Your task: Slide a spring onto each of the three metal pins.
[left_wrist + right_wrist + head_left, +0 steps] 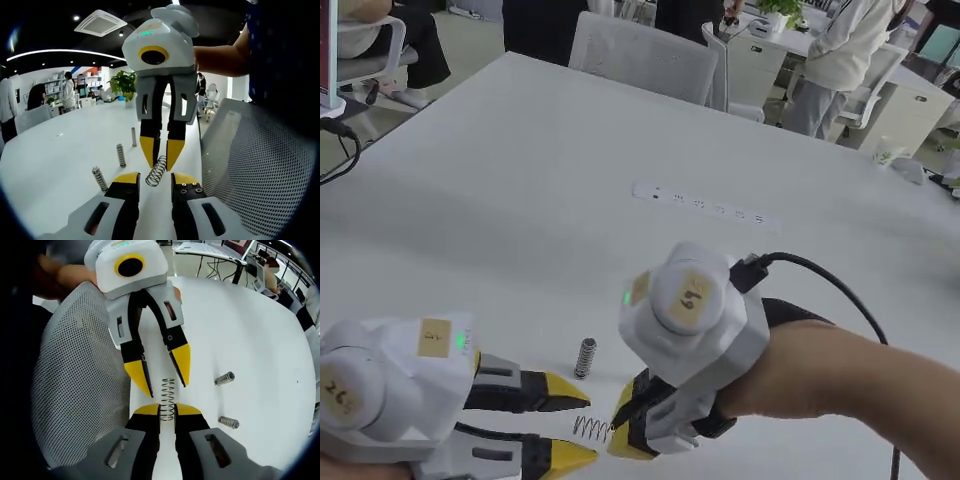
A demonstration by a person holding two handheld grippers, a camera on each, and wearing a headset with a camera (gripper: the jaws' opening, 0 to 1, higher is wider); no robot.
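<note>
My right gripper [620,425] [167,410] is shut on one end of a loose wire spring [590,428] [168,396], held just above the white table [520,180]. My left gripper [582,425] [156,179] faces it, jaws open, with the spring's free end [156,171] between its yellow tips and untouched. In the left gripper view the right gripper [161,155] hangs from above. Beyond stand two pins wearing springs [99,178] [120,155] and one bare pin [134,136]. One sprung pin [585,357] stands just behind the jaws.
A flush power strip [705,205] lies mid-table. A black cable [340,150] runs off the left edge. Grey chairs [640,55] and people stand beyond the far edge. A mesh chair back [250,165] [75,365] is close beside the grippers.
</note>
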